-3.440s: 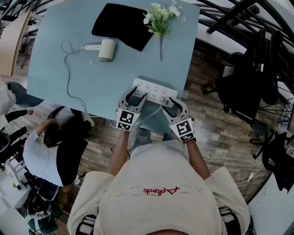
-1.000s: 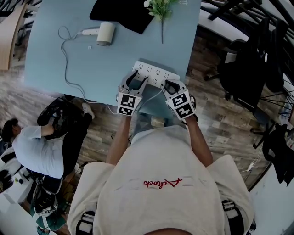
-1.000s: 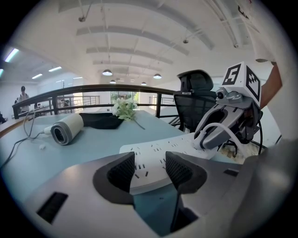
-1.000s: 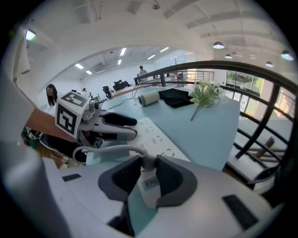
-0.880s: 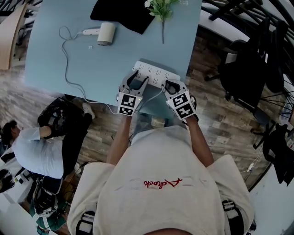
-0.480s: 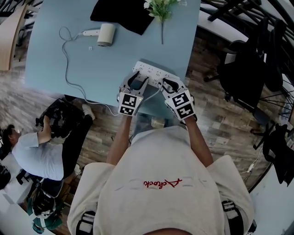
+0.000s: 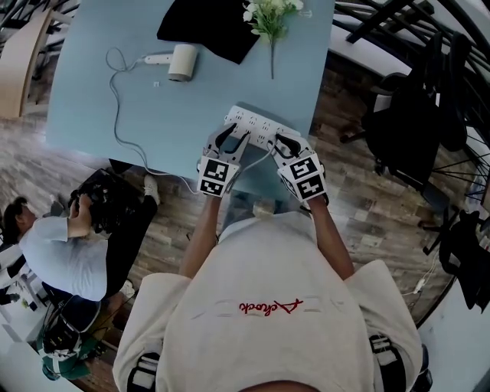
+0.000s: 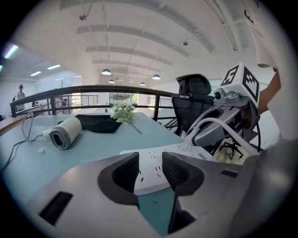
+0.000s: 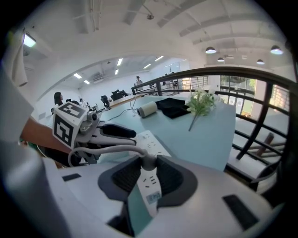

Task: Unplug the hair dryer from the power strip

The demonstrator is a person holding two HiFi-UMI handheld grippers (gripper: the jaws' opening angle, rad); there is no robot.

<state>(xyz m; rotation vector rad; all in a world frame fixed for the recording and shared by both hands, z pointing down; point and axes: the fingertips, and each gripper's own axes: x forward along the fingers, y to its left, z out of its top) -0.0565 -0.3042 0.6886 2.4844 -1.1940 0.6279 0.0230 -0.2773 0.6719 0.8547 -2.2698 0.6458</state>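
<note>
A white power strip (image 7: 259, 127) lies near the front edge of the light blue table (image 7: 191, 107). My left gripper (image 7: 232, 135) straddles its left end (image 8: 149, 173); its jaws have just been closing and the pads now touch the strip's sides. At the strip's right end, my right gripper (image 7: 285, 142) is shut on the white plug (image 9: 148, 162). The plug's cord (image 9: 100, 151) loops off to the left and over the table edge. The white hair dryer (image 7: 182, 61) lies at the far side of the table, with its cord (image 7: 115, 115) trailing down the left.
A black cloth (image 7: 205, 31) and a sprig of white flowers (image 7: 268, 17) lie at the far edge. Black office chairs (image 7: 413, 130) stand right of the table. A person (image 7: 61, 245) sits on the floor at the lower left. The strip is close to the table's front edge.
The left jaws have narrowed around the strip's left end. Both hands stay at the strip, and the right grip on the plug is unchanged. The person at the lower left has shifted.
</note>
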